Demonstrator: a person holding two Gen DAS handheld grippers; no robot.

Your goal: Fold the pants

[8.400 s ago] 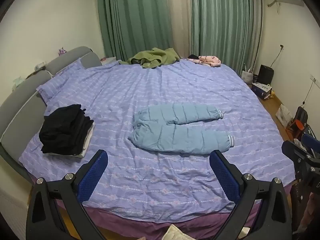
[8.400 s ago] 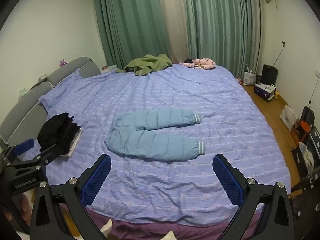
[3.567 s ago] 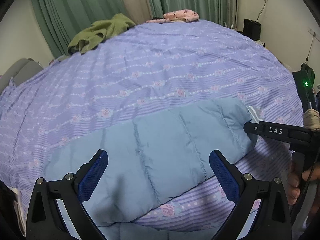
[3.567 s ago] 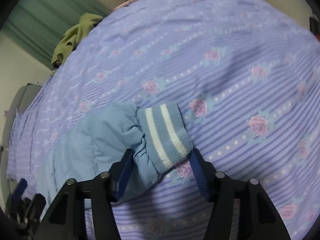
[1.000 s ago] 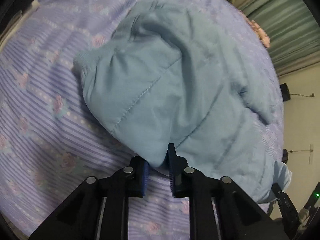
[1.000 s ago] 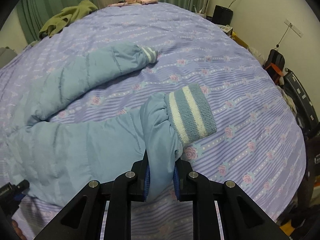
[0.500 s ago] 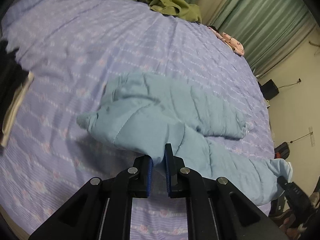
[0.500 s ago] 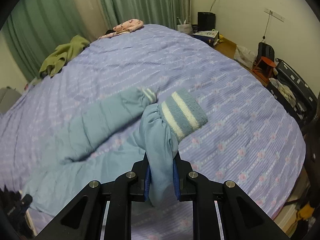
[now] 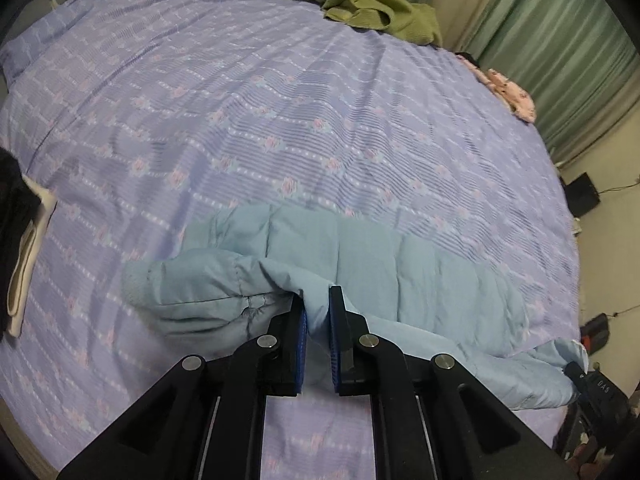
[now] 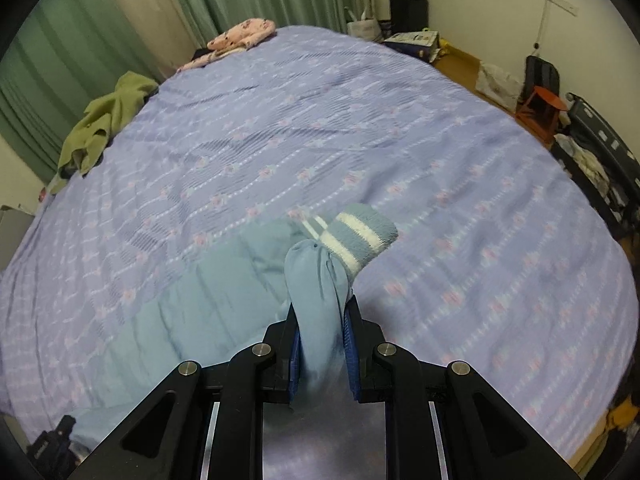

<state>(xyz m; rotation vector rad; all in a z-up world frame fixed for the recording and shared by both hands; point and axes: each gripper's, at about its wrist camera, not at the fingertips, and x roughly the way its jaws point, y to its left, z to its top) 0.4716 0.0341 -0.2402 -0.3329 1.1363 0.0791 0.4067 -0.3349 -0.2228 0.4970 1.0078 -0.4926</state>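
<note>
Light-blue padded pants on bed, near front edge. Left gripper clamped on waist-end fabric; right gripper clamped on leg just behind striped cuff. Near leg lifted, seemingly over far leg; first fold underway, further folds left.

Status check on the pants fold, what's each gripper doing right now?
Left gripper shut on the pants at the waist end. Right gripper shut on the leg near the striped cuff. Near leg lifted toward far leg. Nothing in the way.
</note>
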